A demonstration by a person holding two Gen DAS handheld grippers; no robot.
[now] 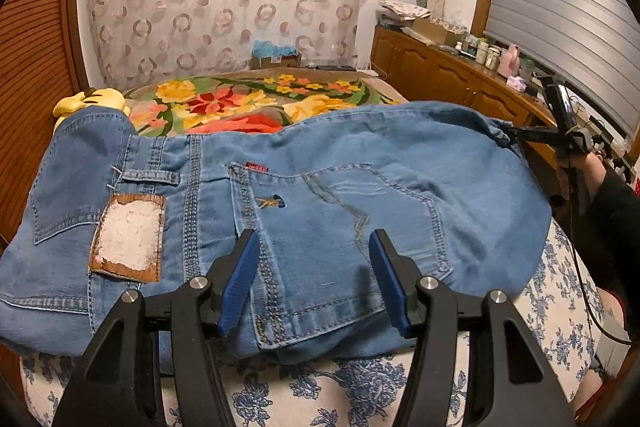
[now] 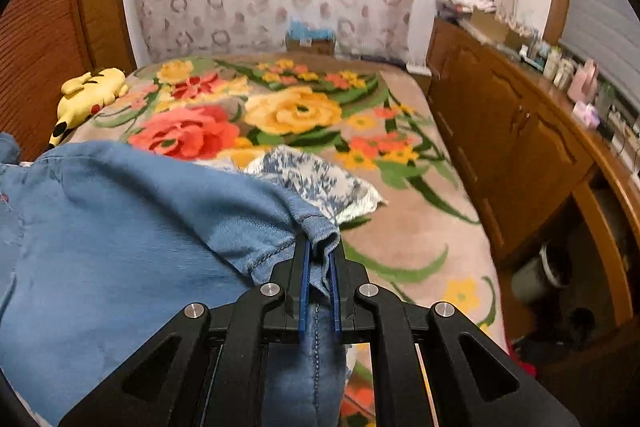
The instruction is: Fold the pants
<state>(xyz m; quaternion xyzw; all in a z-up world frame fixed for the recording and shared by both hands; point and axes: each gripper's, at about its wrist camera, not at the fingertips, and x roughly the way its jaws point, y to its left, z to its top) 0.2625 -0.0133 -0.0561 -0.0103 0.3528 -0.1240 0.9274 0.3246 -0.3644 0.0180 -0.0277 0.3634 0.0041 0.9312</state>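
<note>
Two grippers on the job here, and only one has a grip on anything: the right gripper (image 2: pixel 319 259) has its blue pads squeezed nearly together on a bunched bit of stitched edge of the pants (image 2: pixel 132 235), with a fold of denim poking up between the fingers and more hanging down under them. The left gripper (image 1: pixel 314 281) sits with its fingers spread wide and nothing between them, hovering over the back pocket (image 1: pixel 340 227) near the waistband, next to the worn leather patch (image 1: pixel 128 239). The jeans lie spread seat-up across the blue-and-white floral sheet (image 1: pixel 352 387) at the near end of the bed, with the big flowered blanket (image 2: pixel 304 115) beyond them and a yellow plush toy (image 2: pixel 86 93) off by the wall. Denim like this looks soft and floppy but probably fairly heavy for cloth, so it should sag and drag rather than slide. Nothing fragile about it. Thick seams, waistband or hem look like the best spots to pinch, since a single flat layer would likely slip out.
</note>
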